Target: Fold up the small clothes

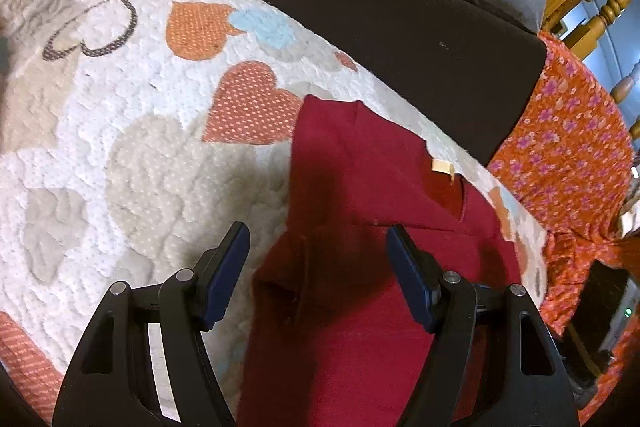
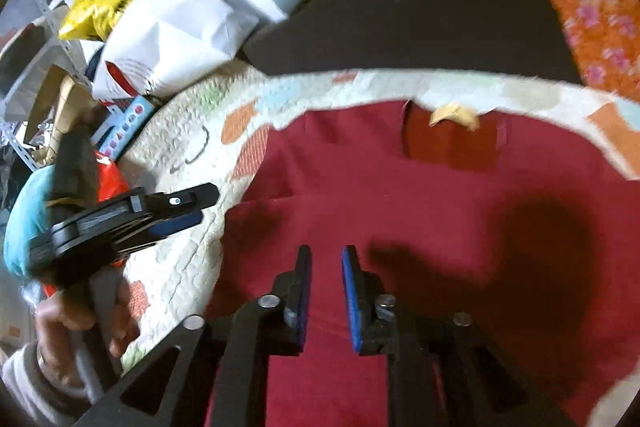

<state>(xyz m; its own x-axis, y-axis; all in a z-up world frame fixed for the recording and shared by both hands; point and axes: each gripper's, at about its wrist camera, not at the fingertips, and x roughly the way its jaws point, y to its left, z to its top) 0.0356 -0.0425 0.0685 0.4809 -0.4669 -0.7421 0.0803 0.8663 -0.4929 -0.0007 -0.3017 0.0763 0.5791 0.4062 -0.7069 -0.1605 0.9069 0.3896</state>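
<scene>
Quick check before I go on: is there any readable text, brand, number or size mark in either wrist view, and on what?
None can be read.
Neck tag on the red shirt: tan, no legible print in either view.
White bag beyond the quilt: red and white graphic, blurred, no letters legible.
Blue box beside the quilt: coloured shapes only, too blurred to read.

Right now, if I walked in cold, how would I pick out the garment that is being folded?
Find the white quilt patched with orange and grey hearts, spread beside a dark brown cushion. On the quilt's edge nearest that cushion lies a dark red shirt, flat, with a small tan label at its neckline. Its plain colour sets it apart from the orange flowered cloth nearby.
</scene>
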